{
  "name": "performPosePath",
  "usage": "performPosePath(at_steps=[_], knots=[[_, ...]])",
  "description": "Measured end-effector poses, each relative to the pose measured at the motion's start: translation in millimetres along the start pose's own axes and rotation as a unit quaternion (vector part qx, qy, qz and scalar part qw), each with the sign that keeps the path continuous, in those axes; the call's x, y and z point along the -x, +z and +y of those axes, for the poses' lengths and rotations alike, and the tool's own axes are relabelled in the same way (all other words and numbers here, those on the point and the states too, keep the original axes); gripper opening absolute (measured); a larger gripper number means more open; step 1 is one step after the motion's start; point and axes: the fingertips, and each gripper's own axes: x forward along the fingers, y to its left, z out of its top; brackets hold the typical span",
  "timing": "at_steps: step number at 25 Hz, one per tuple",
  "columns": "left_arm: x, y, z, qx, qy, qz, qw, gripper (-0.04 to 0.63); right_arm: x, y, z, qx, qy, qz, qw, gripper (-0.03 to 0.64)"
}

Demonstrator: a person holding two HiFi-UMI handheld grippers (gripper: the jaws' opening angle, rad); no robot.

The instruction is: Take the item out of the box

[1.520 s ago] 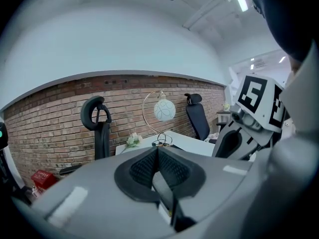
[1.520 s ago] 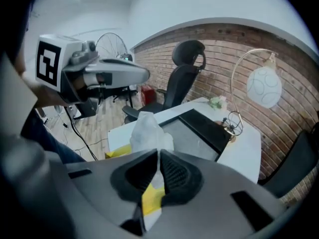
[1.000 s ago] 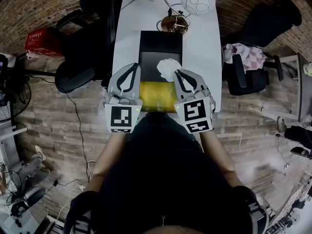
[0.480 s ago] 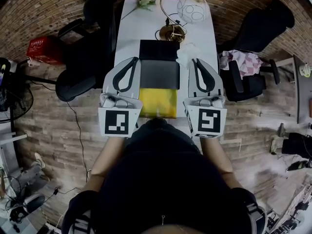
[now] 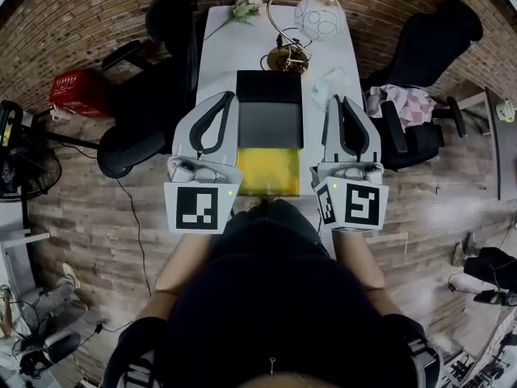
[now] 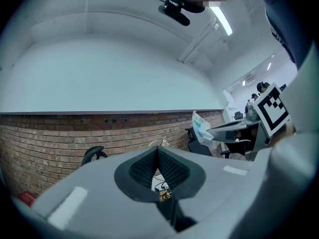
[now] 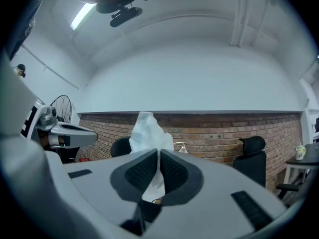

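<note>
An open box [image 5: 269, 132] lies on the white table [image 5: 214, 55], with a black lid, a grey middle and a yellow near part. My right gripper [image 5: 341, 101] is to the right of the box, shut on a crumpled white paper item [image 5: 332, 82]. In the right gripper view the white paper [image 7: 147, 129] sticks up from between the closed jaws of the right gripper [image 7: 159, 153]. My left gripper [image 5: 229, 97] hangs at the box's left edge, shut and empty. Nothing shows between the left gripper's [image 6: 158, 151] pads in its own view.
A gold-based lamp [image 5: 286, 55] with a white globe and a white flower [image 5: 246, 5] stand at the table's far end. Black office chairs [image 5: 149, 132] flank the table; one on the right carries a pink cloth [image 5: 401, 98]. A red basket [image 5: 74, 92] and a fan [image 5: 28, 168] stand at left.
My right gripper has carried the white paper from above the box out past its right edge and farther away. The left gripper has stayed beside the box's left edge.
</note>
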Motion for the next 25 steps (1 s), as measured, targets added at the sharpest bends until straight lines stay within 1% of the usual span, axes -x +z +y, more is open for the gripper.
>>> performPosePath(at_steps=[5,13,19,22,25], knots=[[9,-5,-6,0.009,-0.008,-0.007,0.9999,0.009,14,-7,4,0.0,-0.011,0.001,1.0,0.026],[15,-2,-9,0.009,-0.019,-0.013,0.9997,0.008,24,-1,5,0.006,-0.026,-0.004,1.0,0.026],[16,-2,-9,0.012,-0.02,-0.017,0.9996,0.008,25,0,9,0.016,-0.025,-0.001,1.0,0.026],[17,-4,-6,0.016,-0.015,-0.014,0.9996,0.009,24,1,11,0.018,-0.022,-0.003,1.0,0.026],[16,-3,-4,0.014,-0.012,-0.021,0.9996,0.008,23,0,11,0.019,-0.02,-0.004,1.0,0.026]])
